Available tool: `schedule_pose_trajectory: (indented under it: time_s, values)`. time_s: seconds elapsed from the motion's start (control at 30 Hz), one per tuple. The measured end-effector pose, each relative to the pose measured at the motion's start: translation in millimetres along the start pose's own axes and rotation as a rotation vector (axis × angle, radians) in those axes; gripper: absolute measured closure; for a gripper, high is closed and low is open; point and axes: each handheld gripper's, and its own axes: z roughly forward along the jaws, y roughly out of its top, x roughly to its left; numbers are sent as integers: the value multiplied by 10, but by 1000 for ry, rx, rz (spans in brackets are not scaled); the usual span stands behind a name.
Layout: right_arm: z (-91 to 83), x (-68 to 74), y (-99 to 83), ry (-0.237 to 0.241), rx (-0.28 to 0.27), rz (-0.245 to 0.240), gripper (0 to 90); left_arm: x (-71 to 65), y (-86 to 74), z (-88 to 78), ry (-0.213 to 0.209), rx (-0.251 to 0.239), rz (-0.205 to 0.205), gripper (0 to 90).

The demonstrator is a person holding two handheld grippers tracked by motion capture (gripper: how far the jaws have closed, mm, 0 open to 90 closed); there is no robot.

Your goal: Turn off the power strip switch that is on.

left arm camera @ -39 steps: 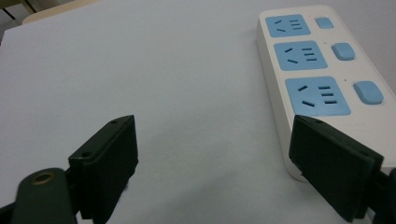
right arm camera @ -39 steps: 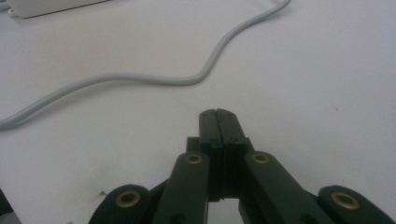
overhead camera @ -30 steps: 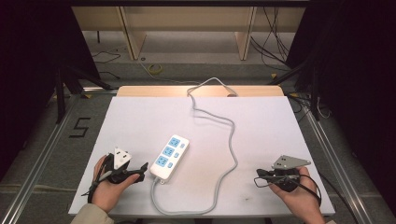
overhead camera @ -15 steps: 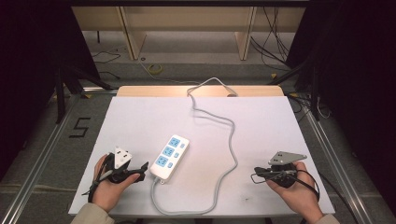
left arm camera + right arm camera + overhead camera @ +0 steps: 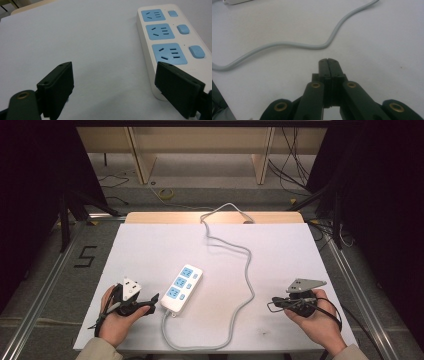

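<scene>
Figure legend. The white power strip (image 5: pixel 182 287) lay on the white bench (image 5: pixel 150 245) near its front edge, left of centre, with its three blue sockets facing up and its grey cable (image 5: pixel 245 285) running from the strip's near end in a loop along the front edge, then winding back over the bench's rear edge.

The left gripper (image 5: pixel 150 302) rested at the front-left corner, jaws standing wide apart with nothing between them; in the left gripper view one jaw stood just beside the strip's near end (image 5: pixel 172 52), possibly touching it, while the other stood over bare bench. The right gripper (image 5: pixel 275 304) was held near the front-right corner, jaws pressed together on nothing, the tips pointing toward a bend of the cable (image 5: pixel 294 46), which lay near but apart from them.

Compared with the earlier high views, the strip and cable had kept their places and the left gripper had not shifted. The right gripper had shifted only slightly, settling a little lower toward the front edge.

Reading: the work appeared to be at its very start, nothing having been grasped. The open left gripper seemed poised to take or steady the strip's near end. The closed right gripper would have had to open before it could seize the cable.
</scene>
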Motion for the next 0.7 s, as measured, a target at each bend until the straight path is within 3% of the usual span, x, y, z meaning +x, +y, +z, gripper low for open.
schedule_pose_trajectory:
  time_s: [0.7]
  values:
    - [45, 32, 167, 9, 24, -29, 900, 0, 1, 3, -2, 0, -2, 154]
